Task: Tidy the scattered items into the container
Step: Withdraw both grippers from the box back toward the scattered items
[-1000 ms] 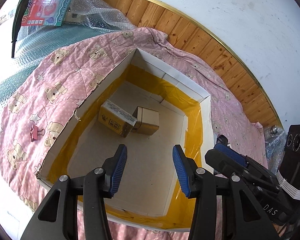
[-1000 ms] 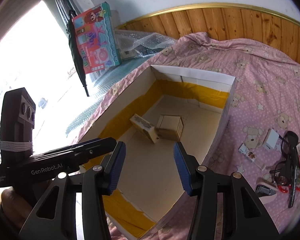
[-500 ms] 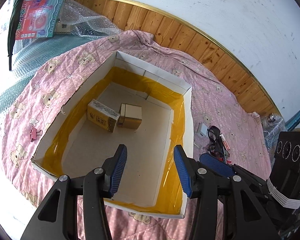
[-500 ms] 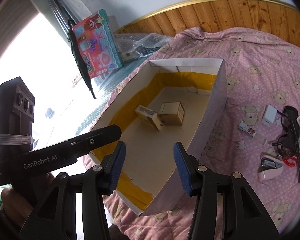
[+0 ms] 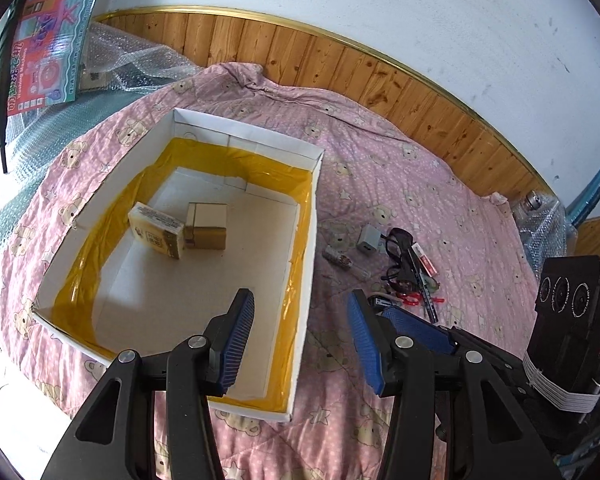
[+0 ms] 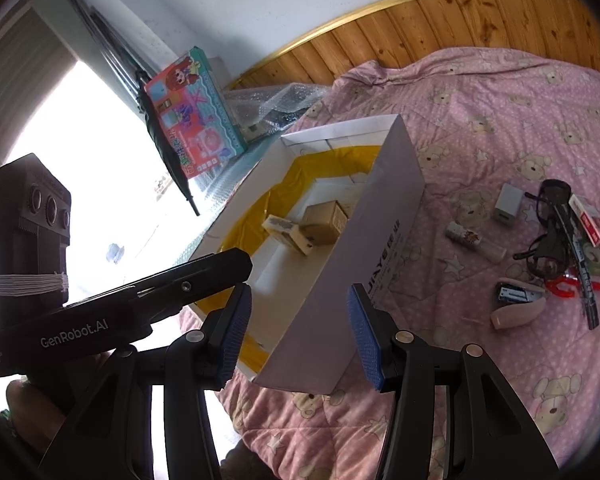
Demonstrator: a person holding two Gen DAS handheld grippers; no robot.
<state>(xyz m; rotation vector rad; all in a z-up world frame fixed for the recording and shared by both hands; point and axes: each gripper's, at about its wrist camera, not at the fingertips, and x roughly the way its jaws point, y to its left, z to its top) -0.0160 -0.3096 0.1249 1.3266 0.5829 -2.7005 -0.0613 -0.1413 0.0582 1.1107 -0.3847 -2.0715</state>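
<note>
On quilted pink cloth point(image 5: 380, 184), rectangular cardboard box point(image 5: 316, 216)

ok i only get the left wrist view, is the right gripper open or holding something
Observer: The right gripper is open, with nothing between its jaws.
Operator: something near the loose items is half hidden for me, what is it
Observer: A pale pink stapler-like item, lying on the pink bear-print quilt, apart from the white cardboard box.
Operator: anything on the box's outer wall
Observer: Yes, dark printed lettering runs along the grey outer side that faces the loose items.
</note>
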